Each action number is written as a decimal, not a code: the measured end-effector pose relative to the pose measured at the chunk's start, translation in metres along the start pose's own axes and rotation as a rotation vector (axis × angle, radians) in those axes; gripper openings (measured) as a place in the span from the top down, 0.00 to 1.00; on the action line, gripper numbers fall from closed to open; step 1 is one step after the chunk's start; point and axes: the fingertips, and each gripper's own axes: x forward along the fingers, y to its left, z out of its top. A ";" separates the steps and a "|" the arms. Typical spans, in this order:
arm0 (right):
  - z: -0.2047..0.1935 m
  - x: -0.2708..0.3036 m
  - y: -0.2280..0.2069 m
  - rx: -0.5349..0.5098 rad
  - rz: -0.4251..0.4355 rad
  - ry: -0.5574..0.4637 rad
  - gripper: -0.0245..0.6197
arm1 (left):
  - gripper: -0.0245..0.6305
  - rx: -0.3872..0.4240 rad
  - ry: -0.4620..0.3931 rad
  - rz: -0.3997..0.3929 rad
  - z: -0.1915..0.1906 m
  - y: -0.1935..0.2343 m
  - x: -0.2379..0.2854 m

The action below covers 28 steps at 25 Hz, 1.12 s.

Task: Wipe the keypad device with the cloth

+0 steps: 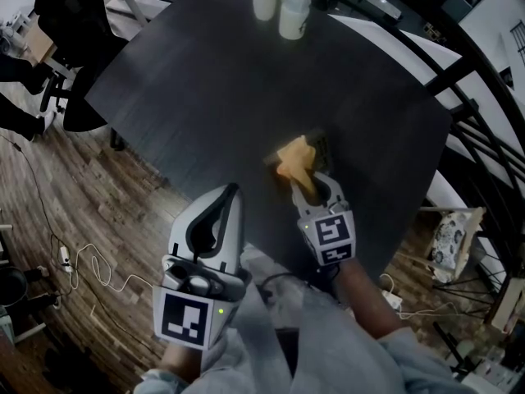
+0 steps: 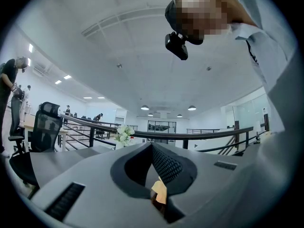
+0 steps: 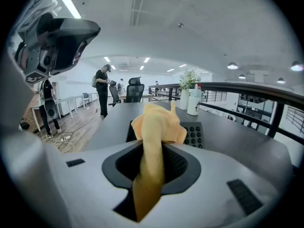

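Right gripper (image 1: 312, 189) jaws clamped on the yellow cloth (image 1: 295, 158), cloth bunched over the dark keypad device (image 3: 194, 134) on the desk (image 1: 230, 80), left gripper (image 1: 230, 195) nearby, jaws pressed together, nothing between them

A dark table (image 1: 205, 97) holds two white vases (image 1: 294, 15) at its far edge. A black chair (image 1: 78, 23) stands near. A white cable (image 1: 90, 269) lies on the wood floor (image 1: 49, 203).

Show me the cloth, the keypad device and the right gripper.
cloth (image 3: 154, 125): right gripper view, bunched top above the jaws.
keypad device (image 3: 194, 134): right gripper view, button grid right of the cloth.
right gripper (image 1: 317, 189): head view, between its fingertips, clamped on the cloth.
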 end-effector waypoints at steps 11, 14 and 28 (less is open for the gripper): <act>-0.019 -0.002 -0.047 0.048 -0.116 0.026 0.80 | 0.94 0.004 0.009 -0.005 -0.001 -0.001 0.002; -0.024 -0.003 -0.056 0.061 -0.137 0.031 0.80 | 0.94 0.004 0.010 -0.006 -0.003 -0.002 0.003; -0.056 -0.012 -0.079 0.173 -0.211 0.083 0.80 | 0.94 0.007 0.019 -0.021 -0.002 -0.004 0.005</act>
